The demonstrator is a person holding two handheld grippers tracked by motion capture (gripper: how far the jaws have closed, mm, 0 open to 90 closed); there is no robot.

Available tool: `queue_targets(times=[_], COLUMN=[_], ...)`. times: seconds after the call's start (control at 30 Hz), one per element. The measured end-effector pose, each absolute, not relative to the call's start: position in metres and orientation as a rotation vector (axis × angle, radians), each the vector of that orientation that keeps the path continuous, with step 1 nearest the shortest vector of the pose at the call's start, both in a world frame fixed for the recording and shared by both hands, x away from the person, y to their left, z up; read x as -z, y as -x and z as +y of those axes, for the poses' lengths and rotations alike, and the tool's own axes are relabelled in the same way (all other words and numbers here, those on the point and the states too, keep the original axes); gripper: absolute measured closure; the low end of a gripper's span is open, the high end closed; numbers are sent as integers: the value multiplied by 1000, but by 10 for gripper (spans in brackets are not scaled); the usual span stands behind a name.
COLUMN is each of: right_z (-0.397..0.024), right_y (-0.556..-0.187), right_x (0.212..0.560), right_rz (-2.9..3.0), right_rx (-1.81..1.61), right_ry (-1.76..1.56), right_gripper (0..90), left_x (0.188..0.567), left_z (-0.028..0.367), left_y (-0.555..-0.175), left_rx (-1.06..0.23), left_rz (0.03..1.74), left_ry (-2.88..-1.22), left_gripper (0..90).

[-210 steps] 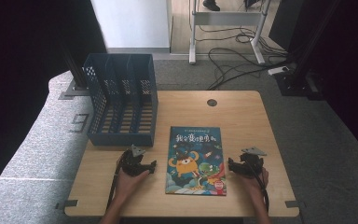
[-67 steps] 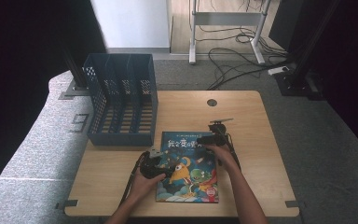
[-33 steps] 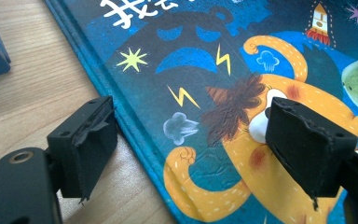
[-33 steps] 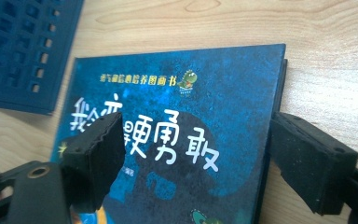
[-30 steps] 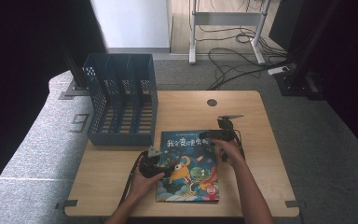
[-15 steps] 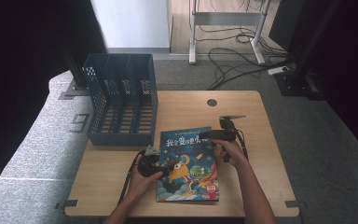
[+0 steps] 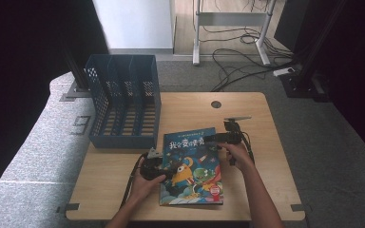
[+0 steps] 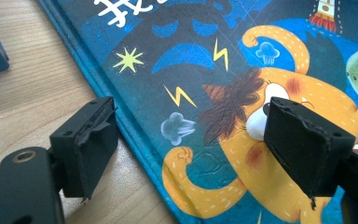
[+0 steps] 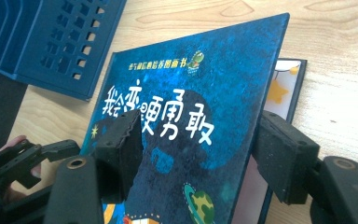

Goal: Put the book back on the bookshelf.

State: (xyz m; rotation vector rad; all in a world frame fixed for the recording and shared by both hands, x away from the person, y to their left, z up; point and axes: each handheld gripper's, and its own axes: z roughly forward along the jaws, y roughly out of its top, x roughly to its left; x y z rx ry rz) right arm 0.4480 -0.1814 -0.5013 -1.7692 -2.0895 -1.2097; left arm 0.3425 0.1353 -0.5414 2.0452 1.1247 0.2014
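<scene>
A blue picture book is seen flat on the wooden table, its lifted front cover straddled by the wide-open right gripper; the left gripper, also spread, is held over its spine edge.

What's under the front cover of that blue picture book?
The cover is lifted along its right edge. Beneath it shows a strip of pale inner page with a yellow star, framed dark blue. The rest of that page is hidden under the cover.

The book cover reads "我会变得勇敢" in white characters.
</scene>
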Motion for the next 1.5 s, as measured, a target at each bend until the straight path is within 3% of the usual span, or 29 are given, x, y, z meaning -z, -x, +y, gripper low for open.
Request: queue_targets(times=[0.23, 1.13, 1.5], right_z=[-184, -177, -177], right_y=[-447, -448, -447], right_x=[499, 503, 501], right_rz=[-2082, -2113, -2119], right_rx=[1232, 1204, 1240], right_ry=[1751, 1716, 1730], right_gripper=[392, 386, 488], left_x=[541, 541, 541], left_z=[136, 138, 140], left_y=[-343, -344, -345], left_rx=[-185, -164, -155], left_rz=[1118, 1126, 1125], left_ry=[-2043, -2043, -2037], left_gripper=[171, 162, 161])
